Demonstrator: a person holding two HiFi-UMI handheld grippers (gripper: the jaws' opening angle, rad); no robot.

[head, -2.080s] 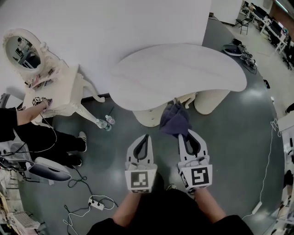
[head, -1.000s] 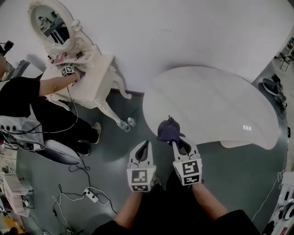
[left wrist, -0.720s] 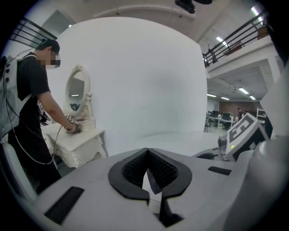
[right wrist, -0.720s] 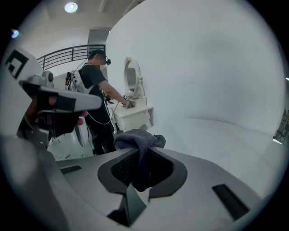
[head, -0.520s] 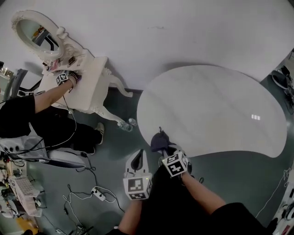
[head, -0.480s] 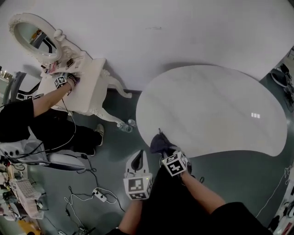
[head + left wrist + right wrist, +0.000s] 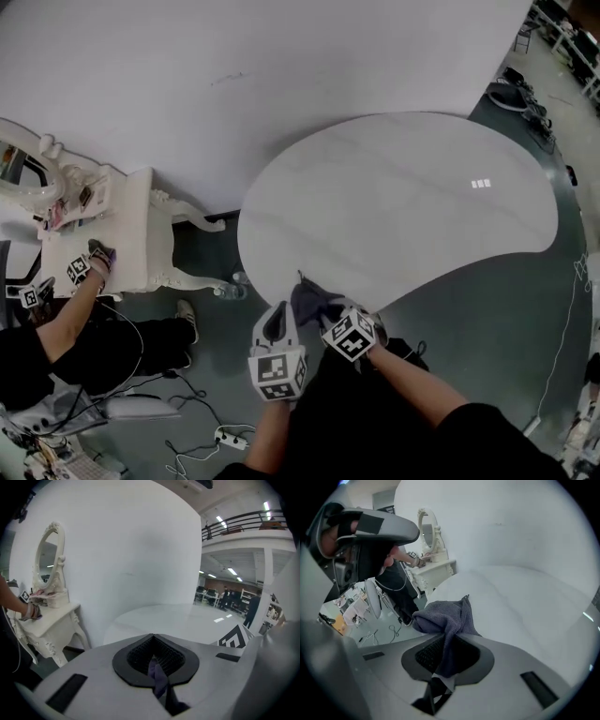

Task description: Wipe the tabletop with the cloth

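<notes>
Right gripper (image 7: 328, 317) has swung in since two seconds back, when both tools hung side by side over the floor, short of the table. Its jaws are clamped on a dark grey-purple terry cloth (image 7: 440, 616). The cloth bunches out ahead of the tips and now sits over the near-left rim of the white kidney-shaped tabletop (image 7: 394, 206); I cannot tell whether it presses the surface. Left gripper (image 7: 275, 321) is just beside it, over the dark grey floor (image 7: 487, 319). I read its jaws as together, with a thin purplish sliver in the seam that I can't identify. Far left stands a cream carved dressing table (image 7: 131, 234), another person's hand (image 7: 98, 255) resting on it, well apart from the tabletop.
</notes>
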